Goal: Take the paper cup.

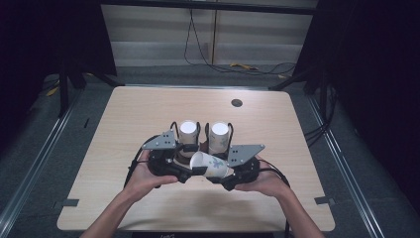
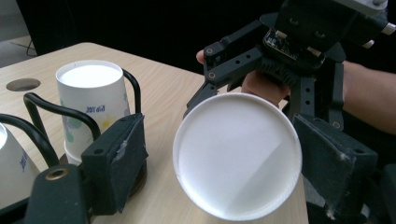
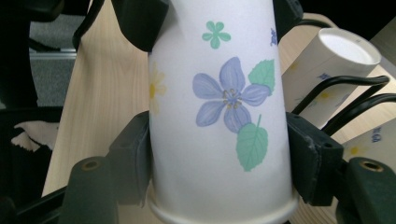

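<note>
A flowered white paper cup lies level in the air between my two grippers, over the near middle of the table. My right gripper is shut on it, and both pads press its sides. The cup's round white end faces the left gripper view. My left gripper stands open around that end, its left pad clear of the cup. In the high view the left gripper and the right gripper point at each other.
Two more paper cups stand in black wire holders just beyond the grippers. The light wooden table has a round cable hole near its far edge. Cables lie on the floor beyond it.
</note>
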Demonstrator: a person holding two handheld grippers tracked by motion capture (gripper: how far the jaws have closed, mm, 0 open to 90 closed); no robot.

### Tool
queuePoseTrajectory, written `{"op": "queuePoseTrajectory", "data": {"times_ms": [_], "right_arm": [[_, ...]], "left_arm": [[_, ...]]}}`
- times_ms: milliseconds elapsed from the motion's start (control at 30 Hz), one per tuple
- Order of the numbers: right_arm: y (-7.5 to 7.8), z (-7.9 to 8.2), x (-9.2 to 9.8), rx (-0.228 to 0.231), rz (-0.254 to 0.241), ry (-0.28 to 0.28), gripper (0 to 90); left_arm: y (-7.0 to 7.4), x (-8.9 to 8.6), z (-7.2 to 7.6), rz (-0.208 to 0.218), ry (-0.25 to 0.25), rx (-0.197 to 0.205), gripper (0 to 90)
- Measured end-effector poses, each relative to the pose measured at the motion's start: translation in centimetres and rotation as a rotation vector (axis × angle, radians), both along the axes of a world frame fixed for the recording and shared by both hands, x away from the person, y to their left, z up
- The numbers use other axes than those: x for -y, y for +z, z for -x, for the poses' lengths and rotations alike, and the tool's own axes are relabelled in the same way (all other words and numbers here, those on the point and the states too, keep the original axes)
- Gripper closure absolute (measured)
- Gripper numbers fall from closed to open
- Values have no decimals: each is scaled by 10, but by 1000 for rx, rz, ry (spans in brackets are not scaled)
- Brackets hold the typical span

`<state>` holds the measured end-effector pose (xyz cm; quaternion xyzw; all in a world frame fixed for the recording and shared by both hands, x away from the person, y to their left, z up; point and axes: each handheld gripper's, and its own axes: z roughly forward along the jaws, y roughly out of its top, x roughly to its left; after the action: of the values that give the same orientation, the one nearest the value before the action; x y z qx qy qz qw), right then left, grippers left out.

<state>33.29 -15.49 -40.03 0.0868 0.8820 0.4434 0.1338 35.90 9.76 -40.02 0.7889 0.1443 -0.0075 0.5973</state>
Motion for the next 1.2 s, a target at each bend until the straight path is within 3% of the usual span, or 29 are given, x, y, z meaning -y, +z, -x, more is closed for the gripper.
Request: {"op": "queuePoseTrajectory", "data": {"times_ms": [400,600,967,1200], "right_arm": [[-2,3,-3,-1,92,10,329],[-1,1,-2,2,110,-2,331],[13,-5,-7,47,197,9,331],[13,-5,-15,69,248,31,331]], "left_arm": [[-5,-2,0,-64,-30,7,184],[-5,0,1,-72,3,22,182],[-7,0,2,-101,21,46,193],[-8,0,2,-114,14,53,211]]}}
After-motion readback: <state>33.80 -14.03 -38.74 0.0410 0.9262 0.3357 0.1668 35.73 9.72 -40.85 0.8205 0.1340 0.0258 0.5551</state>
